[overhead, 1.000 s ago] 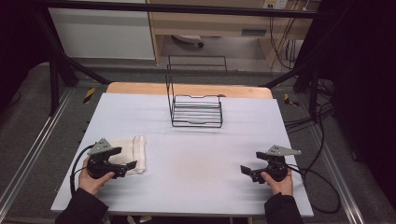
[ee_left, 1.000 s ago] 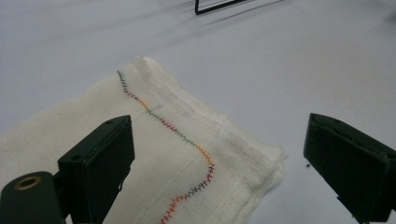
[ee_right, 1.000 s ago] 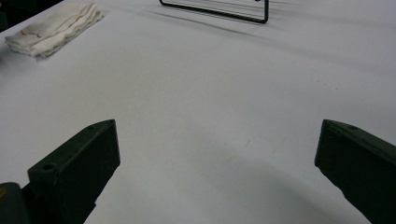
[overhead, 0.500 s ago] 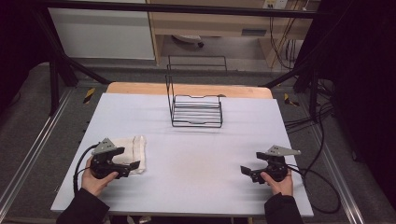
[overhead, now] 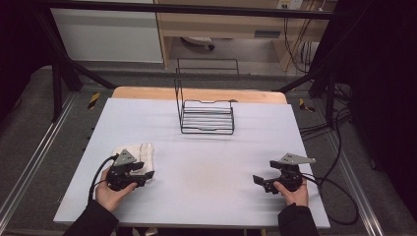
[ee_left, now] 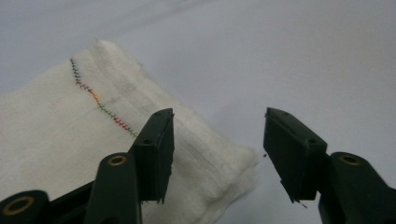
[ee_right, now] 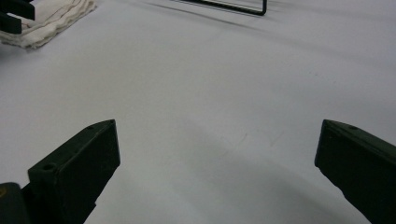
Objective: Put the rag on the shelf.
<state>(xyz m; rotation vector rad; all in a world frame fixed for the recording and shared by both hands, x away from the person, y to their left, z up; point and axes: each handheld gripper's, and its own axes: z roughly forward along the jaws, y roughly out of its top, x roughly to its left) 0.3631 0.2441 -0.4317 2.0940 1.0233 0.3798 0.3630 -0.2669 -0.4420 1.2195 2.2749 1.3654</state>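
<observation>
A folded white cloth (overhead: pixel 140 152) with a coloured stitched line (ee_left: pixel 95 98) lies at the table's left front. My left gripper (overhead: pixel 145 174) hovers over the cloth's near right corner (ee_left: pixel 233 163), open, with one jaw above the cloth and the other beside it over bare table. My right gripper (overhead: pixel 258 181) rests at the right front, open wide, nothing between its jaws (ee_right: pixel 215 168). The cloth (ee_right: pixel 51 18) also appears far off at the upper left of the right gripper view.
A black wire rack (overhead: pixel 206 110) stands at the back centre of the white table (overhead: pixel 206 162); its base edge (ee_right: pixel 233 7) shows in the right gripper view. Cables trail from both grippers. Metal frame rails run along both sides of the table.
The left gripper has edged slightly right and forward over the cloth's corner. The right gripper has stayed put.
</observation>
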